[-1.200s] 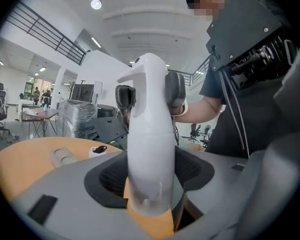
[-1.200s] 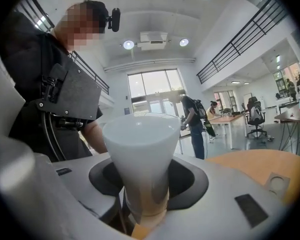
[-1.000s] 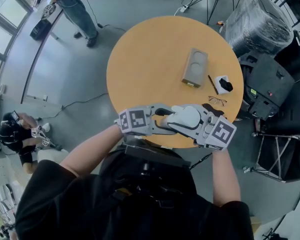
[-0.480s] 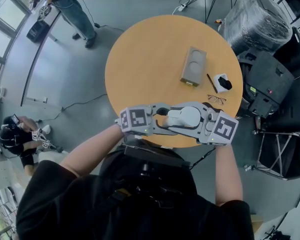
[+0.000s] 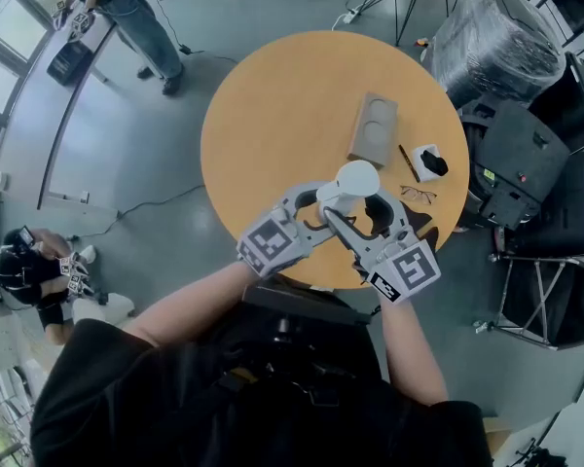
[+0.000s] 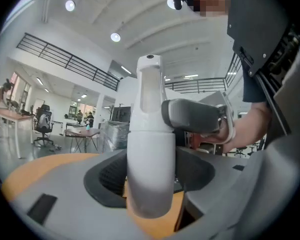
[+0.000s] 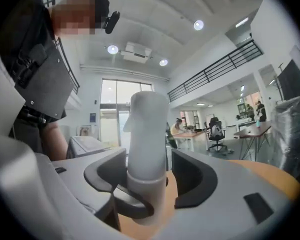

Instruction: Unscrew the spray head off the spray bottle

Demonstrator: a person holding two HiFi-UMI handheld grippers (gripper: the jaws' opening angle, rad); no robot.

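White plastic spray bottle point(image 5: 355, 178) upright, long axis vertical, over near edge of round orange surface point(image 5: 273, 115). Left tongs point(image 6: 150, 171) clamp its body. Right tongs point(image 7: 150, 171) level with white spray head point(image 7: 147, 119), jaws just opened wide, flanking it without gripping.

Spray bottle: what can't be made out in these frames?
- Thread under the spray head: head view, left tool and right tool cover it; looseness unreadable.
- Whether the spray bottle rests on the table: head view, its own top hides the base.
- Contact of the right tool, jaws just opened wider round the neck: right gripper view, bottle hides one pad.
- Black-and-white item: head view, too small to name.
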